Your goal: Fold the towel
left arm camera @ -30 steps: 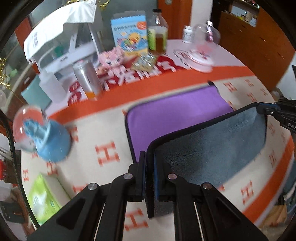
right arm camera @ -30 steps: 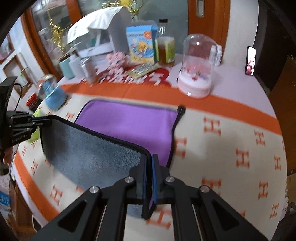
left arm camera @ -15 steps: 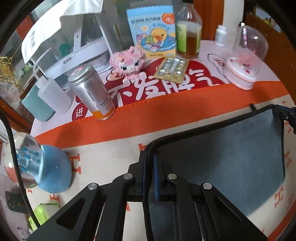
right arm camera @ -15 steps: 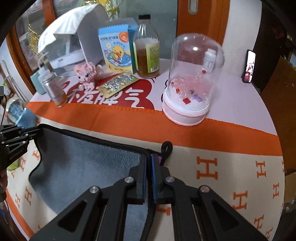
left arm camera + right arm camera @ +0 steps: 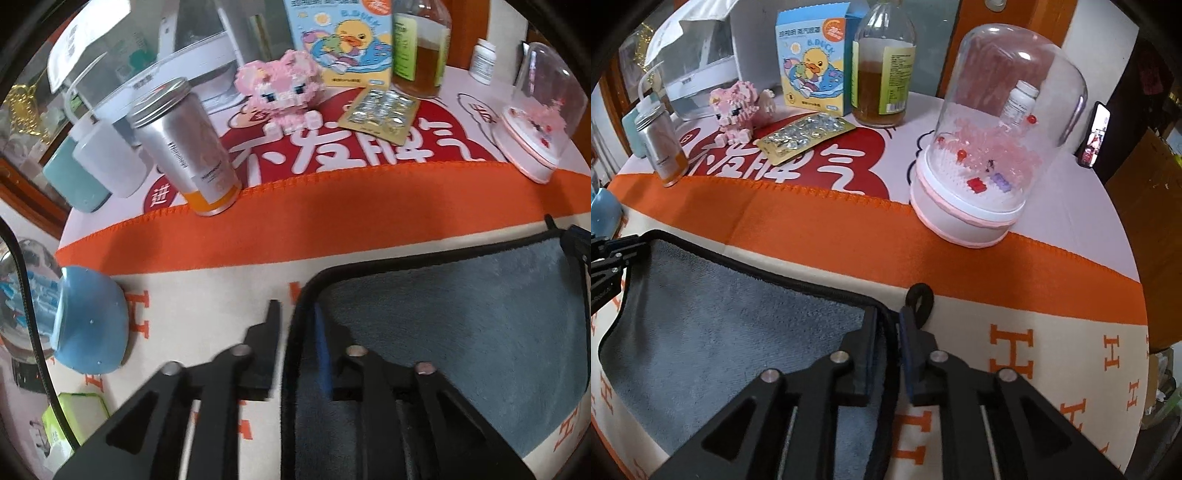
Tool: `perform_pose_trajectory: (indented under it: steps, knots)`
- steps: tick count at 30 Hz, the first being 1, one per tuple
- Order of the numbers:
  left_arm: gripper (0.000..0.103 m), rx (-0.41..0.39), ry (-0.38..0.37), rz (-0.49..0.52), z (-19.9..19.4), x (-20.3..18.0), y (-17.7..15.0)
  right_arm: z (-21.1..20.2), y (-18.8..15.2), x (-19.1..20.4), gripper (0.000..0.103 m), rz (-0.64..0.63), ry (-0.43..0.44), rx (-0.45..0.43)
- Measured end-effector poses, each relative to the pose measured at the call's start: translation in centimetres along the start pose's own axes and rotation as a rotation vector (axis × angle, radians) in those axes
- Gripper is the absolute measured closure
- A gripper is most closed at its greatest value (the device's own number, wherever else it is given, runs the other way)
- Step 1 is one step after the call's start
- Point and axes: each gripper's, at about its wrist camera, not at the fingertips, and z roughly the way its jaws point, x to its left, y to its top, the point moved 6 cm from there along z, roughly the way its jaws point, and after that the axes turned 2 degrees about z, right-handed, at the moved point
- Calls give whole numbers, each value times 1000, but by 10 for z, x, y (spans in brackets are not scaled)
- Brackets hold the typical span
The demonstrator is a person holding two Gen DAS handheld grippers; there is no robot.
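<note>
The towel [image 5: 454, 317] lies folded over on the cloth, grey side up, with a black hem; it also shows in the right wrist view [image 5: 731, 332]. My left gripper [image 5: 295, 314] stands open at the towel's far left corner, the hem between its fingers. My right gripper [image 5: 886, 321] stands open at the far right corner, the hem running between its fingers, beside the towel's black hanging loop [image 5: 921, 299]. The purple side is hidden underneath.
Just beyond the towel's far edge stand a silver can [image 5: 188, 147], a pink brick figure [image 5: 284, 88], a blister pack [image 5: 384, 112], a bottle [image 5: 884, 70] and a glass dome [image 5: 993, 147]. A blue snow globe [image 5: 74, 317] sits at the left.
Both grippers carried the near edge forward over the purple side and down to the far edge. Both have now opened and let go of the towel corners.
</note>
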Motion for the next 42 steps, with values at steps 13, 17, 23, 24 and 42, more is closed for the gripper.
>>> perform_pose_trajectory:
  steps: [13, 17, 23, 24, 42]
  knots:
    - [30, -56, -60, -127, -37, 12, -19, -41, -11, -19, 66, 117, 32, -31]
    - [20, -80, -120, -149, -61, 7, -35, -63, -20, -11, 66, 116, 51, -51]
    - [12, -119, -181, -164, -97, 3, -62, -96, -40, 3, 66, 120, 93, -78]
    - [11, -132, -190, -167, -106, 3, -68, -102, -45, 6, 65, 120, 101, -81]
    - [1, -308, -177, -160, -231, 8, -111, -215, -82, 19, 38, 162, 79, -222]
